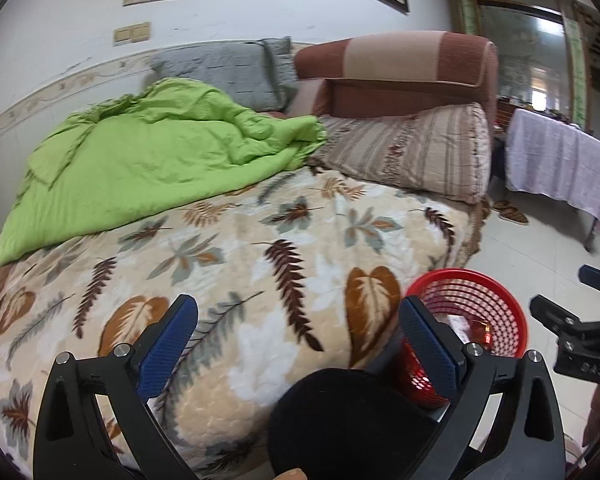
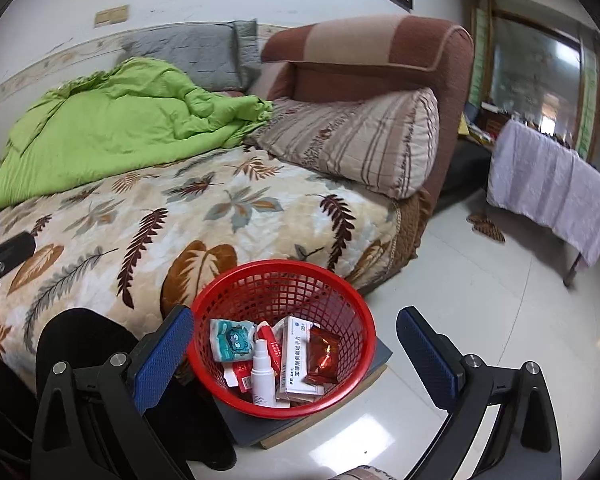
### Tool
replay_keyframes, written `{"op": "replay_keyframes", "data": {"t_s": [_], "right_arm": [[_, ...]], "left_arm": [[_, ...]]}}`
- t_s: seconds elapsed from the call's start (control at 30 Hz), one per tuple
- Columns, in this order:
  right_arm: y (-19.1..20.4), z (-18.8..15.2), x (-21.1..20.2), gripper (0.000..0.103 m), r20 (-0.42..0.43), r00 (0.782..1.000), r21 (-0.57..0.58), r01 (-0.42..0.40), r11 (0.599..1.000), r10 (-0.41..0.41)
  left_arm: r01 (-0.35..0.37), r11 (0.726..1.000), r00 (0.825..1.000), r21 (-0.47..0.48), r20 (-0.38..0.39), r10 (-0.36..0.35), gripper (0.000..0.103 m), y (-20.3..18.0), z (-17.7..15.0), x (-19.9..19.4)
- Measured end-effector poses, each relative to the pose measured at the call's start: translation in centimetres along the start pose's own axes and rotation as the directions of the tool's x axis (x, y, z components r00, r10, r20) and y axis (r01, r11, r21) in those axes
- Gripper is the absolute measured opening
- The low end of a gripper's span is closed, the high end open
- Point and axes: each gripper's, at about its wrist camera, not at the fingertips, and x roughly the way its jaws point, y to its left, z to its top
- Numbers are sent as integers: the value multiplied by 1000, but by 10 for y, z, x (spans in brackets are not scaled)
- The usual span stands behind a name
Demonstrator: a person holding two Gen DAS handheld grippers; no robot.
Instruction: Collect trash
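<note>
Both grippers, left (image 1: 298,344) and right (image 2: 294,356), jaws wide apart, empty. Trash sits in the red basket (image 2: 356,320) on the floor right of the bed (image 2: 172,216). Basket looks light, flexible mesh; grab the rim.

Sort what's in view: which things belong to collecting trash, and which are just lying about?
Job:
red basket
white spray bottle
medicine box
red foil packet
teal wipe packet

Lying about:
green quilt
striped pillow
grey pillow
slippers
</note>
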Motion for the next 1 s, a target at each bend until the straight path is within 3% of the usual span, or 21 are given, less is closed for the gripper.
{"op": "replay_keyframes", "data": {"t_s": [0.43,0.6,1.0], "right_arm": [[3,1,0,102,-6,1000,-7,-1,1000,1],[4,0,0,102,-6,1000,-9,0,1000,0],[5,-1,1,102,-15,1000,-6,-4,1000,4]], "left_arm": [[-148,987,989,68,1,148,103,-2,1,1],[-95,995,995,42,-21,96,103,0,-1,3],[-108,993,993,37,-44,110,103,0,-6,11]]}}
